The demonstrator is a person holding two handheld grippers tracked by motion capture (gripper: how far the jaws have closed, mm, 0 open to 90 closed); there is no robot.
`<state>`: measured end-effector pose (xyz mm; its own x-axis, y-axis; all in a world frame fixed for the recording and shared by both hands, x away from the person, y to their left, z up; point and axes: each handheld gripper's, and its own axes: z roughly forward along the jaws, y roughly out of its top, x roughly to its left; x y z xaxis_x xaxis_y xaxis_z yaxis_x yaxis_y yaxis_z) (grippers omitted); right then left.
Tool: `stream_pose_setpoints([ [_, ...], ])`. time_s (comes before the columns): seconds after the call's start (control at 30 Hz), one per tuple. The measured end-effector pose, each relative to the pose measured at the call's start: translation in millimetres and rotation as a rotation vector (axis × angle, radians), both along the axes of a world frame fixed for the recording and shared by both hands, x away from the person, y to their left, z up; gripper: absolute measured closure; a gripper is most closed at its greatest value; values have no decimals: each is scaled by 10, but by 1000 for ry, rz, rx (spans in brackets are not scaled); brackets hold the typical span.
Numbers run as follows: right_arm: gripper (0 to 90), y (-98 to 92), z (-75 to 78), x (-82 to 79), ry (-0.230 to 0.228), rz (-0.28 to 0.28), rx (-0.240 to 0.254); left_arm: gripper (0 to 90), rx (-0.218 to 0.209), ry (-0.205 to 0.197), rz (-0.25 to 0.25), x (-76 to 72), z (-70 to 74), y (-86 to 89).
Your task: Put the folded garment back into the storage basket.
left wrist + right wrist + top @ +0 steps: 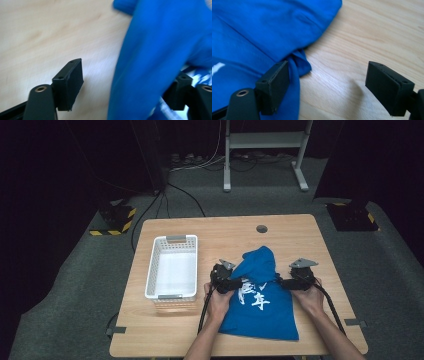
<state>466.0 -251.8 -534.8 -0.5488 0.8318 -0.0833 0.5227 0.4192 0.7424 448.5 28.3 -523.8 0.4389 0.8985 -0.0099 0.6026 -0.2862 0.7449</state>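
Note:
A blue T-shirt [260,302] with white print lies on the wooden table [210,227], its upper part bunched into a peak. My left gripper [238,281] sits at the shirt's left edge with its jaws wide apart. In the left gripper view [128,75] a fold of blue shirt [155,50] hangs between the jaws and covers part of the right one; the left jaw stands clear of it over bare wood. My right gripper [282,281] is at the shirt's right edge, open [329,72]. Its left jaw rests against the shirt's hem [297,65] and its right jaw is over wood.
A white slatted basket [172,267] stands on the left half of the table, close to my left hand. Bare wood stretches behind the shirt, with a small round grommet [261,228] near the far edge. A desk frame and cables are on the floor beyond.

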Motion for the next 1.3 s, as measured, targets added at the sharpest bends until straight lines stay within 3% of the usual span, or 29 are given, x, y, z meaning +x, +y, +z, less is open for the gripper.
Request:
stream_pose_setpoints([
  [0.07, 191, 43, 24, -5, -11, 8, 20, 245, 21, -23, -29, 27, 43, -84],
  [0.23, 185, 137, 16, 13, -5, 24, 14, 239, 16, -18, -25, 137, 64, -161],
  [0.3, 178, 138, -9, 16, 3, 27, 13, 248, 0, 8, -3, 185, 36, -121],
  [0.33, 170, 115, -11, 21, 8, 28, 19, 270, -30, 35, 35, 217, 6, -33],
  [0.4, 166, 94, -17, 18, 4, 38, 17, 306, -53, 41, 54, 221, -3, 21],
  [0.47, 163, 70, -20, 16, 2, 48, 16, 353, -91, 42, 104, 212, -11, 161],
  [0.53, 162, 47, -20, 13, -4, 59, 10, 380, -93, 47, 128, 211, -11, 224],
  [0.77, 162, -45, 0, 23, -1, 51, -8, 335, -75, 75, 167, 217, -26, 299],
  [0.83, 179, -26, 15, 11, -9, 42, -5, 287, -75, 46, 104, 197, -13, 214],
  [0.9, 186, -6, 29, 3, -20, 41, 13, 262, -52, 38, 87, 190, -8, 172],
  [0.93, 190, 44, 42, 13, -30, 28, 26, 259, -17, 26, 54, 188, -9, 75],
  [1.07, 195, 104, 21, 61, -16, -5, 30, 275, -4, 46, 62, 223, -26, 53],
  [1.1, 191, 107, -7, 88, -1, -17, 26, 283, 29, 62, 78, 233, -51, 74],
  [1.17, 191, 97, -15, 93, 4, -20, 32, 290, 44, 65, 84, 229, -68, 90],
  [1.2, 190, 61, -15, 98, 8, -36, 32, 296, 24, 64, 89, 212, -87, 148],
  [1.3, 189, 11, -17, 100, 13, -46, 33, 300, 28, 61, 96, 188, -88, 194],
])
